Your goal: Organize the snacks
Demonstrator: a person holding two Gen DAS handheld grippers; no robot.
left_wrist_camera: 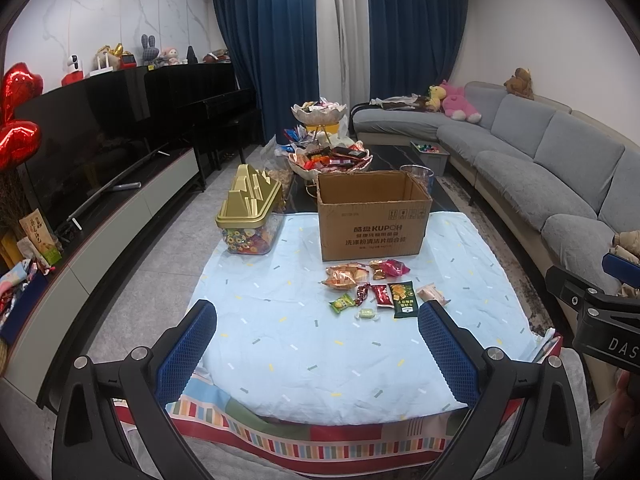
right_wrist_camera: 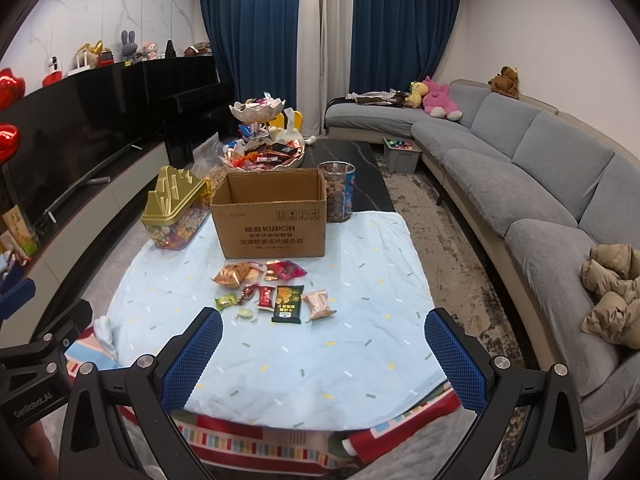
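Several snack packets point(left_wrist_camera: 372, 288) point(right_wrist_camera: 272, 290) lie in a loose cluster on the pale blue cloth point(left_wrist_camera: 280, 320) point(right_wrist_camera: 280, 360), just in front of an open, empty-looking cardboard box point(left_wrist_camera: 374, 216) point(right_wrist_camera: 272, 216). Among them are a dark green packet point(left_wrist_camera: 404, 299) point(right_wrist_camera: 287, 304), a pink packet point(right_wrist_camera: 318, 304) and an orange bag point(left_wrist_camera: 344, 276) point(right_wrist_camera: 236, 274). My left gripper point(left_wrist_camera: 316, 352) hovers open over the cloth's near edge, short of the snacks. My right gripper point(right_wrist_camera: 322, 360) is open too, held near the cloth's front, with nothing between its fingers.
A gold-lidded clear candy tub point(left_wrist_camera: 250, 216) point(right_wrist_camera: 174, 212) stands left of the box. Behind it a tiered snack stand point(left_wrist_camera: 326, 148) point(right_wrist_camera: 264, 140) and a clear jar of nuts point(right_wrist_camera: 337, 192) sit on a dark coffee table. A grey sofa point(right_wrist_camera: 520, 168) runs along the right, a TV cabinet point(left_wrist_camera: 100, 184) along the left.
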